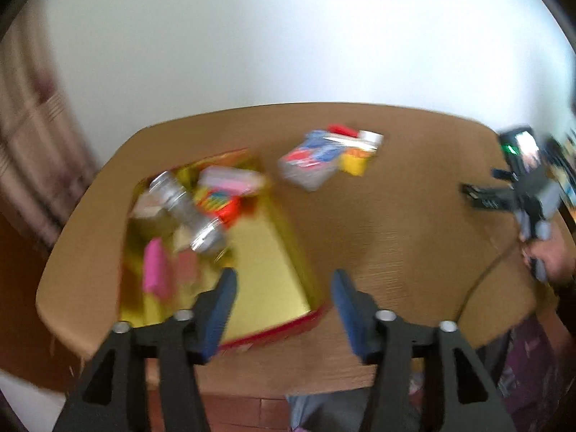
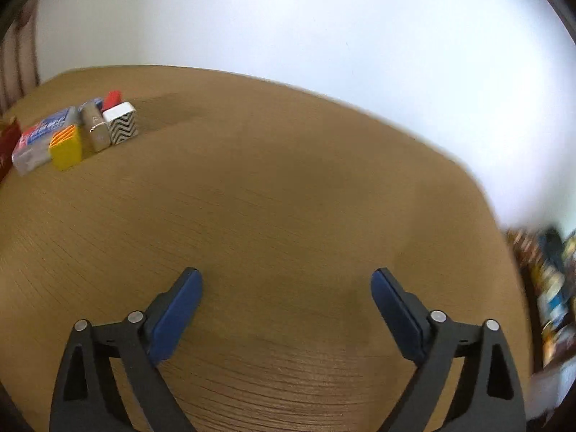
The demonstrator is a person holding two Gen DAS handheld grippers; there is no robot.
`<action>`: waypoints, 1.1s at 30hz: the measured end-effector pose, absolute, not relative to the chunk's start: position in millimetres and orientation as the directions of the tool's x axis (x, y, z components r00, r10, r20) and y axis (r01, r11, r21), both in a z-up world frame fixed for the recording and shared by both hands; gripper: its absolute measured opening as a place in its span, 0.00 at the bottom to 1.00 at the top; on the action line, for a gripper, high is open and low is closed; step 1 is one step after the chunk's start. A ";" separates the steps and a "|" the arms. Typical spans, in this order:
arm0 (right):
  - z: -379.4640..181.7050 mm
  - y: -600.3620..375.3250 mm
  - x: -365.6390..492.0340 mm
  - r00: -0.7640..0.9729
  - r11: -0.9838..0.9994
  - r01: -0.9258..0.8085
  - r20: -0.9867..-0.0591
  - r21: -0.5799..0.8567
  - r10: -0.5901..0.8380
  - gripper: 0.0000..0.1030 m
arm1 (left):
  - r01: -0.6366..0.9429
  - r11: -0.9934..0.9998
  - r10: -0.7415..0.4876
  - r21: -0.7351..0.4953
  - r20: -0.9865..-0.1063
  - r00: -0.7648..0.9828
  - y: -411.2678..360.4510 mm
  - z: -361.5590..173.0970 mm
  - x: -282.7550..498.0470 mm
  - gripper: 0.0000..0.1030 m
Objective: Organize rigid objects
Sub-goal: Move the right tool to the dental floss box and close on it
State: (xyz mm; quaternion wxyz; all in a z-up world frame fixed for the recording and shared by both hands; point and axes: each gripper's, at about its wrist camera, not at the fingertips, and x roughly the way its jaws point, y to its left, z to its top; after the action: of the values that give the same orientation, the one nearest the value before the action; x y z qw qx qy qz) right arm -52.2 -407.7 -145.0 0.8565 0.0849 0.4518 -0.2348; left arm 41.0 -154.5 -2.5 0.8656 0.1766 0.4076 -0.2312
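Note:
My left gripper (image 1: 284, 280) is open and empty above the near right corner of a red box with a gold inside (image 1: 262, 270). In the box lie a silver can (image 1: 187, 212), a pink block (image 1: 156, 270), a pink-lidded case (image 1: 230, 178) and a colourful pack (image 1: 219, 205). On the table beyond sit a blue and red card pack (image 1: 309, 160), a yellow block (image 1: 354, 162), a red piece (image 1: 342, 130) and a zigzag box (image 1: 370, 138). My right gripper (image 2: 286, 280) is open and empty over bare table; it also shows in the left wrist view (image 1: 482, 196). The same pile lies far left in the right wrist view: card pack (image 2: 39, 140), yellow block (image 2: 66, 149), silver case (image 2: 95, 129), zigzag box (image 2: 120, 122), red piece (image 2: 112, 98).
The brown wooden table (image 2: 288, 198) has rounded corners and stands against a white wall. A curtain (image 1: 32, 136) hangs at the left. Cluttered shelves (image 2: 550, 295) stand at the right. A thin cable (image 1: 478, 280) runs over the table's right side.

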 end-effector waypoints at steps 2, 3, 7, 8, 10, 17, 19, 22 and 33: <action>-142.9 -415.4 -56.3 0.510 0.872 0.489 -0.805 -0.018 -0.302 0.97 | 0.595 0.789 -0.279 0.154 -0.773 0.570 -176.3 9.0 51.5 0.61; -143.1 -418.0 -57.0 0.515 0.873 0.487 -0.806 -0.005 -0.292 0.97 | 0.623 0.765 -0.294 0.159 -0.775 0.560 -186.4 13.3 58.8 0.65; -142.3 -423.5 -59.0 0.547 0.884 0.466 -0.799 0.042 -0.250 0.97 | 0.703 0.702 -0.333 0.114 -0.820 0.466 -225.4 18.8 111.0 0.68; -141.2 -422.3 -58.9 0.554 0.885 0.462 -0.796 0.051 -0.243 0.97 | 0.713 0.693 -0.319 0.106 -0.842 0.435 -234.2 14.2 124.8 0.68; -141.6 -427.6 -62.1 0.563 0.887 0.456 -0.796 0.072 -0.224 0.97 | 0.709 0.698 -0.285 0.099 -0.870 0.402 -247.5 3.7 149.2 0.68; -134.9 -424.1 -72.1 0.605 0.904 0.411 -0.777 0.117 -0.174 0.97 | 0.696 0.714 -0.283 0.078 -0.877 0.388 -264.0 -6.1 164.8 0.68; -133.3 -417.9 -70.5 0.592 0.911 0.398 -0.789 0.107 -0.165 0.97 | 0.707 0.704 -0.284 0.072 -0.883 0.373 -268.3 -9.4 167.2 0.68; -129.3 -411.9 -75.8 0.602 0.918 0.378 -0.785 0.122 -0.143 0.97 | 0.685 0.728 -0.280 0.025 -0.901 0.331 -267.6 -10.5 168.6 0.68; -15.6 -319.1 28.7 0.709 0.797 -0.543 -0.653 -0.266 0.265 0.99 | 0.591 0.794 -0.433 -0.144 -0.816 0.383 -217.7 -0.5 61.8 0.68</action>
State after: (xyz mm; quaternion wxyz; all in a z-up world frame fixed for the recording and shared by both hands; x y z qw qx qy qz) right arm 28.7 -319.1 -15.6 0.8965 -0.2258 0.3075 0.2252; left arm 61.8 -217.7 -0.5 0.8271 0.0857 0.4612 -0.3096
